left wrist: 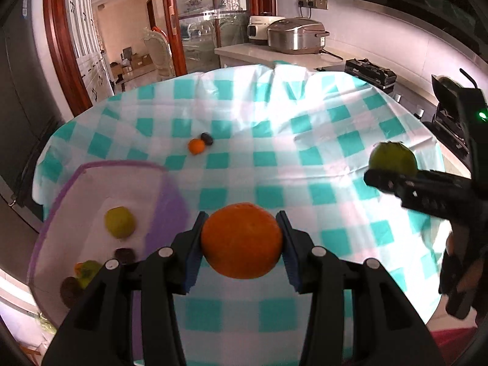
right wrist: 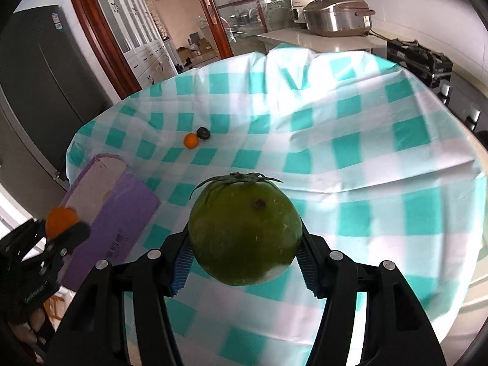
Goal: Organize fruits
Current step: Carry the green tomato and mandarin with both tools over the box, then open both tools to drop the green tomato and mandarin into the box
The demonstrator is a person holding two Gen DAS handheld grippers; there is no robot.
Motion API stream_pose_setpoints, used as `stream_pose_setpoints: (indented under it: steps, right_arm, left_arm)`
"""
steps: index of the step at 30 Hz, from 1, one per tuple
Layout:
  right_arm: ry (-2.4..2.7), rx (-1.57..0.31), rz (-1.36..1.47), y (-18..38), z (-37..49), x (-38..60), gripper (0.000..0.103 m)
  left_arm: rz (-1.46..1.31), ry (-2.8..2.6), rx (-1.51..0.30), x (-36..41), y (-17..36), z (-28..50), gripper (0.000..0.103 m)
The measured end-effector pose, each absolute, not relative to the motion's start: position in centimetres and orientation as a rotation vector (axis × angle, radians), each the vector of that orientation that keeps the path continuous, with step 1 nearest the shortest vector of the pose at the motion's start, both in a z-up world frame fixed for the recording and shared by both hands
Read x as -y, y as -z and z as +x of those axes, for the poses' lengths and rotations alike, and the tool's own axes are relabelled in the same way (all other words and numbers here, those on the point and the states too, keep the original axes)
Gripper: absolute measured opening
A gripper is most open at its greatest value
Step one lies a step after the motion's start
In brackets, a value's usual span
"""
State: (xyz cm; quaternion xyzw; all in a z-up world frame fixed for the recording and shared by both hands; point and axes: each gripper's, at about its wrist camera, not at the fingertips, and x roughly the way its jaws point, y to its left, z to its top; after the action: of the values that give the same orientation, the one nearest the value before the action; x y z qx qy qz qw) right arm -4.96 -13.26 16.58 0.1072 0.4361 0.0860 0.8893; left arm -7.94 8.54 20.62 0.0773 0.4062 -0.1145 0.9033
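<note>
I see my left gripper (left wrist: 241, 241) clamped on an orange (left wrist: 241, 240) above the checked tablecloth (left wrist: 274, 128), right gripper (right wrist: 245, 228) clamped on a green fruit (right wrist: 245, 228). The purple box (left wrist: 164, 201) holds 1 yellow-green fruit (left wrist: 119, 222), 2 dark ones, others blurred. 1 small orange (left wrist: 196, 146) and 1 dark fruit (left wrist: 207, 138) touch on the cloth.
</note>
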Motion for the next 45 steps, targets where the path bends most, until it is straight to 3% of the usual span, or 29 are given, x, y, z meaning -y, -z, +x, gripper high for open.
stream_pose_setpoints:
  steps: [11, 20, 33, 41, 45]
  right_arm:
    - [-0.235, -0.887, 0.202, -16.9, -3.0, -3.4, 0.059]
    - [-0.335, -0.913, 0.089, -16.9, -2.4, -15.0, 0.059]
    - [-0.526, -1.074, -0.145, -11.8, 2.5, -25.9, 0.059]
    - [-0.539, -1.283, -0.310, -7.5, 7.4, -29.4, 0.059]
    - [-0.532, -1.401, -0.258, -5.9, 8.8, -29.4, 0.059]
  left_arm:
    - [0.137, 0.203, -0.828, -24.4, -21.1, -8.4, 0.045]
    - [0.034, 0.160, -0.918, -34.1, -17.7, -8.6, 0.045]
    - [0.009, 0.125, -1.099, -37.3, -10.6, -4.7, 0.045]
    - [0.018, 0.101, -1.141, -37.8, -9.1, -1.6, 0.045]
    - [-0.019, 0.115, -1.163, -38.4, -8.7, -1.3, 0.046]
